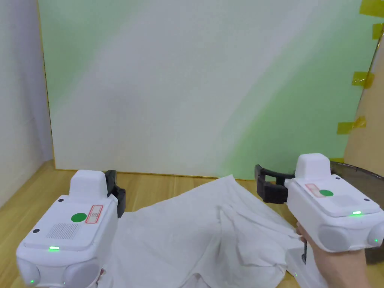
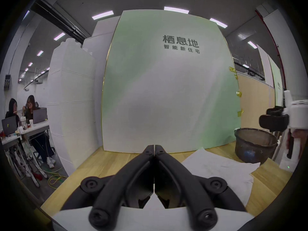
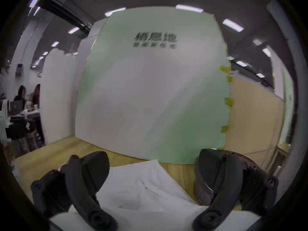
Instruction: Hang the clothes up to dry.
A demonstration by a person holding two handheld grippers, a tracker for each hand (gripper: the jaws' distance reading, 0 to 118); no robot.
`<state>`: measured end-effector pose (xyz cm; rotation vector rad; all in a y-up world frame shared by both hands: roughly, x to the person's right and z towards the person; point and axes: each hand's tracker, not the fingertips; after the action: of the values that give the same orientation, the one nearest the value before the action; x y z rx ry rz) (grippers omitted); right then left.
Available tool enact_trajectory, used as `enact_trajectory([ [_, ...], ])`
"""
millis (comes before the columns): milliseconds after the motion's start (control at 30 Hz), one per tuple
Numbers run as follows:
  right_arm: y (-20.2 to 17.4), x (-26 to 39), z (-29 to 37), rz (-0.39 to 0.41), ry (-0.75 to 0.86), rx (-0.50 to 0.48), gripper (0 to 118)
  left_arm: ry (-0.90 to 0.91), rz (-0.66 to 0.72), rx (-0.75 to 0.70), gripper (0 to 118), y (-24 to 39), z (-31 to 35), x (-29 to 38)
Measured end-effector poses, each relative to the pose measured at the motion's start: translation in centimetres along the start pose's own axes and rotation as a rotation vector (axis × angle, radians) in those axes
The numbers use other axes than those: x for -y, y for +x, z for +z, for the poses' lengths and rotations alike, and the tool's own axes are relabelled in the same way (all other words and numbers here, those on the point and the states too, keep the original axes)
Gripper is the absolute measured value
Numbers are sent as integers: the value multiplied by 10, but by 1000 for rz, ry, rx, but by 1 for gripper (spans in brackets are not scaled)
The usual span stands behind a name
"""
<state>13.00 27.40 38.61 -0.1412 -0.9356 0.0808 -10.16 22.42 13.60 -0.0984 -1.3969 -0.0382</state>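
While the white garment [image 1: 202, 232] lies rumpled and spread across the wooden table [image 1: 157, 187], seen from the head view, neither tool has hold of it. The left gripper [image 1: 114, 193] hovers over the cloth's left edge, and the right gripper [image 1: 264, 185] hangs above its far right side, near the dark mesh basket [image 1: 360, 174]. From here I cannot judge the jaws of either one. To my eye the step in hand is picking the cloth up, and it would go best if each tool pinched a single layer at an outer edge, well apart from the other, so the cloth opens flat when lifted.

From the left gripper view, the left gripper [image 2: 154, 148] has its jaws pressed together tip to tip with nothing between them. The garment [image 2: 216, 166] lies below and off to the right of the tips, with bare table [image 2: 106, 161] straight ahead, so these jaws must part before they can take anything. The right gripper [image 2: 273, 123] shows farther off, held above the basket [image 2: 255, 147].

From the right gripper view, somewhat blurred, the right gripper [image 3: 153, 171] has its jaws spread wide and empty. The garment [image 3: 146, 189] lies beneath and between them, a pointed corner reaching toward the green panel [image 3: 150, 93]; a straight drop looks enough to catch a fold.
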Motion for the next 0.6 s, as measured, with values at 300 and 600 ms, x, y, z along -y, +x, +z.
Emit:
enact_trajectory([
  [300, -17, 56, 32, -128, -50, -27, 0, -44, 14, 3, 2, 22, 6, 30],
  [600, -24, 38, 43, -44, 2, -107, 0, -69, 32, 68, 2, 13, 16, 26],
])
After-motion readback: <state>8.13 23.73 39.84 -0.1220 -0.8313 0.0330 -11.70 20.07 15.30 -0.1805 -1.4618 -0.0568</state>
